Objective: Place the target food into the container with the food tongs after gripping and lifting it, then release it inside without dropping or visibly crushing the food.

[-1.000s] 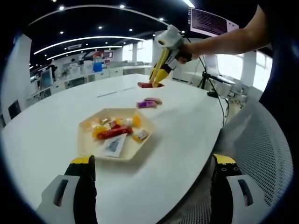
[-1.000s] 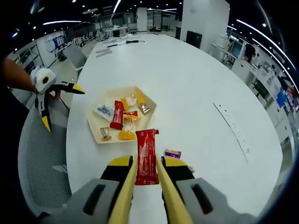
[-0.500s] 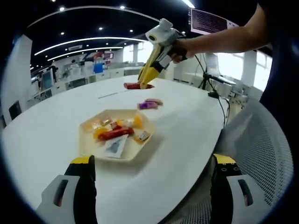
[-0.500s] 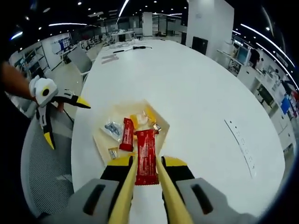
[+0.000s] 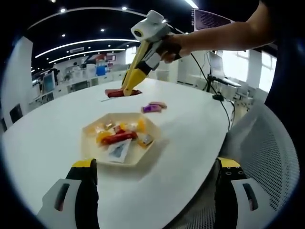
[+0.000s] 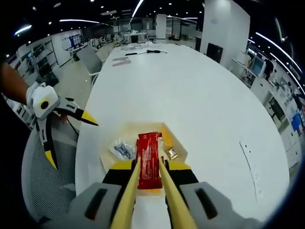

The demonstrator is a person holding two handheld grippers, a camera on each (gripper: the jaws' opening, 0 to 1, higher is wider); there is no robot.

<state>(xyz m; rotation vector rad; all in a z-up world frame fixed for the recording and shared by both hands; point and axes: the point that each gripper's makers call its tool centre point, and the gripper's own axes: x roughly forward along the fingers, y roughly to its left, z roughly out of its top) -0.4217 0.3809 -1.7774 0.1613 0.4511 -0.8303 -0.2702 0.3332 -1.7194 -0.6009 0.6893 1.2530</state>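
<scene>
Your right gripper (image 6: pixel 148 164) pinching the red snack bar (image 6: pixel 148 152) above the tan tray (image 5: pixel 90 149), your left gripper (image 5: pixel 155 167) jaws spread wide near the white table (image 5: pixel 186 124) edge

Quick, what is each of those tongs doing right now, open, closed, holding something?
Left tongs: open, holding nothing.
Right tongs: closed on a red bar, held over the tray.

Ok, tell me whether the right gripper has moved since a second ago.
Yes. In the left gripper view the right gripper, shut on the red bar, has shifted leftward past the purple snack, toward the tray.
</scene>
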